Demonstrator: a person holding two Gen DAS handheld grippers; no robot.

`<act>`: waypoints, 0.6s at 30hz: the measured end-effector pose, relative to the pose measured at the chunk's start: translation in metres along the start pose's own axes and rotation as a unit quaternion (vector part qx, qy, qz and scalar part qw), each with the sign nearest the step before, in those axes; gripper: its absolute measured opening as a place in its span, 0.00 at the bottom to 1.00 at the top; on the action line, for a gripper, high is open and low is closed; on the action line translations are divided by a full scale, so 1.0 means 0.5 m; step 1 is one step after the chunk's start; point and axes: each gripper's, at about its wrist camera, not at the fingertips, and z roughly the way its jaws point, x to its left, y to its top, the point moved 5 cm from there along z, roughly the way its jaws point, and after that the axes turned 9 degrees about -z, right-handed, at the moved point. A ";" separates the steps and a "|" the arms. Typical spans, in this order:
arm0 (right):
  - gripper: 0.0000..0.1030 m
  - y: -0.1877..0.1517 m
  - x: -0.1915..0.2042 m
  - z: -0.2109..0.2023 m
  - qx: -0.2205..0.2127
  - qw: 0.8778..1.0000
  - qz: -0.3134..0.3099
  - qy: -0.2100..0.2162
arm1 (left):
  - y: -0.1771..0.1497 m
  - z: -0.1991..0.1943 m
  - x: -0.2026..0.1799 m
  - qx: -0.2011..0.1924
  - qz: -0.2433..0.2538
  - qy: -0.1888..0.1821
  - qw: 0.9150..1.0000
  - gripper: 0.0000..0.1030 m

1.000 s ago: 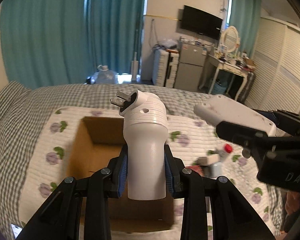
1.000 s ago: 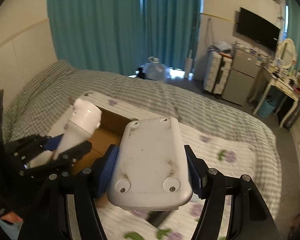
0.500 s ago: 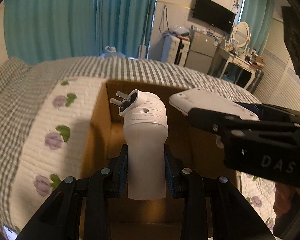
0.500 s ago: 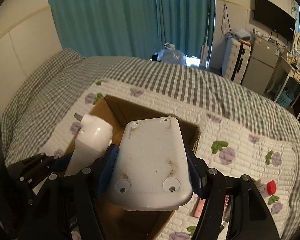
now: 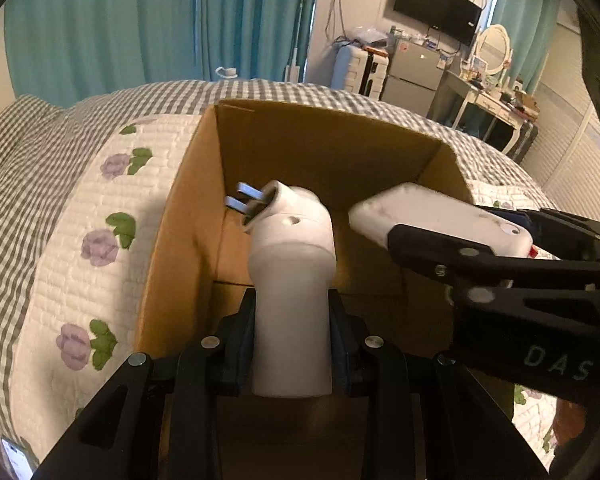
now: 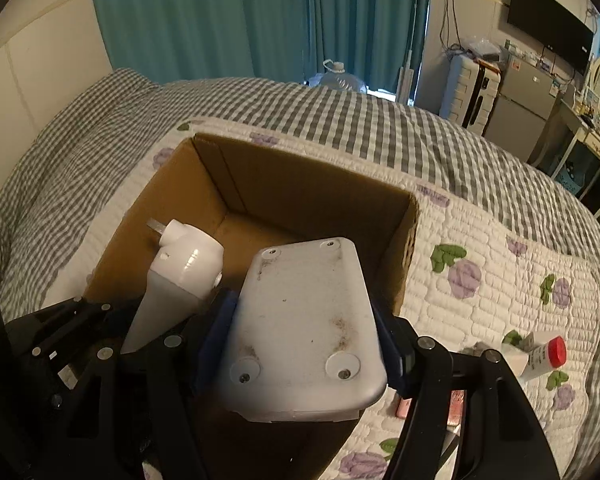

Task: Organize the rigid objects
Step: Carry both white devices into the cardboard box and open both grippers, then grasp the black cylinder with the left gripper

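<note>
My left gripper (image 5: 292,344) is shut on a white plug adapter (image 5: 290,280) with two metal prongs, held upright inside the open cardboard box (image 5: 180,216). My right gripper (image 6: 304,364) is shut on a flat white plastic device (image 6: 304,328) with screws in its underside, held over the box (image 6: 404,240) at its right side. The adapter (image 6: 180,280) and the left gripper (image 6: 100,344) show at the left of the right wrist view; the white device (image 5: 440,216) and the right gripper (image 5: 520,280) show at the right of the left wrist view.
The box sits on a white quilt with purple flowers (image 6: 480,264) over a grey checked bedspread (image 6: 80,152). A small white bottle with a red cap (image 6: 544,356) and pink items (image 6: 456,404) lie on the quilt to the right of the box.
Both grippers have moved forward and down with their loads. The adapter and the white device have gone from above the quilt to inside the box opening.
</note>
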 end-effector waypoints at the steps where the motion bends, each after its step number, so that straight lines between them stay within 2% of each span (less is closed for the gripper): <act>1: 0.63 -0.001 -0.001 -0.002 0.002 1.000 0.002 0.003 | -0.001 -0.007 0.000 -0.003 0.001 0.002 1.000 0.34; 2: 0.64 -0.003 -0.002 -0.008 0.000 1.000 0.006 0.004 | -0.003 -0.018 -0.002 -0.009 0.005 0.005 1.000 0.42; 3: 0.65 -0.003 -0.006 -0.018 -0.002 1.000 0.010 0.004 | -0.003 -0.024 0.000 -0.012 0.007 0.007 1.000 0.64; 4: 0.74 -0.003 -0.008 -0.027 -0.002 1.000 0.014 0.007 | -0.004 -0.037 0.001 -0.019 0.007 0.013 1.000 0.69; 5: 0.85 -0.003 -0.014 -0.042 -0.003 1.000 0.019 0.002 | -0.003 -0.046 0.002 -0.023 0.006 0.019 1.000 0.70; 12: 0.90 -0.030 -0.102 -0.180 -0.040 0.998 0.025 -0.044 | 0.009 -0.115 -0.007 -0.037 -0.020 0.027 0.999 0.70; 18: 0.92 -0.102 -0.203 -0.295 -0.038 0.996 0.033 -0.080 | -0.024 -0.175 -0.113 -0.048 0.010 0.008 0.999 0.70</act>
